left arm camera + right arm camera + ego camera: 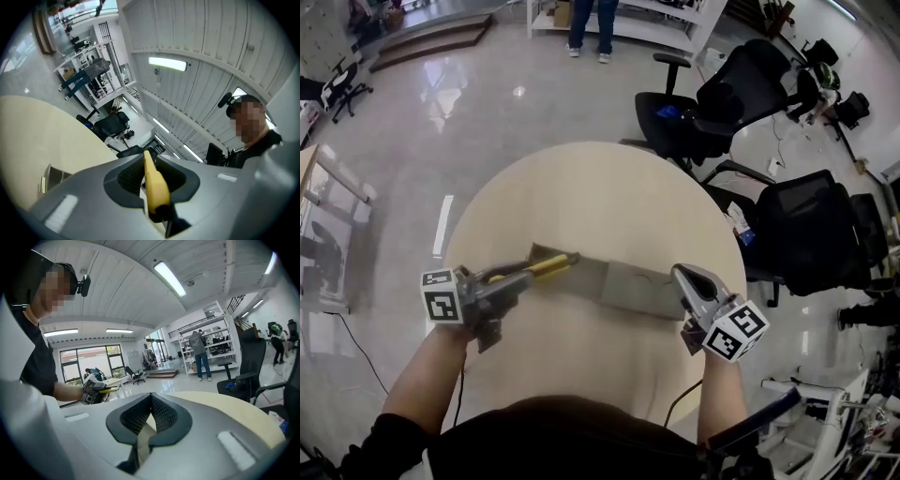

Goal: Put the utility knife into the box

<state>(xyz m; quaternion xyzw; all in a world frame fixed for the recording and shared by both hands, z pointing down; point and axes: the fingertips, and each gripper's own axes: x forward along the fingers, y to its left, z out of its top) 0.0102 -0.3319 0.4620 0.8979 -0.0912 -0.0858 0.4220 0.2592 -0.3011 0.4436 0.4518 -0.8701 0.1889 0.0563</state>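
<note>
Two grippers are working over the round table (581,187) here. The left gripper (528,275) is clamping the yellow utility knife (551,266), fingers pinched tight on its body, and it's holding the knife roughly level, pointing at the open left end of the box (628,286). The right gripper (682,278) is gripping the box's right end, jaws closed on a thin cardboard wall. The flat box is stretching across the middle of the table, and the knife is sitting right at its left flap; I can't tell if they're touching. Loads of bare tabletop is showing beyond the box, all the way to the far edge. Black office chairs (712,103) are crowding the table's far-right rim.
</note>
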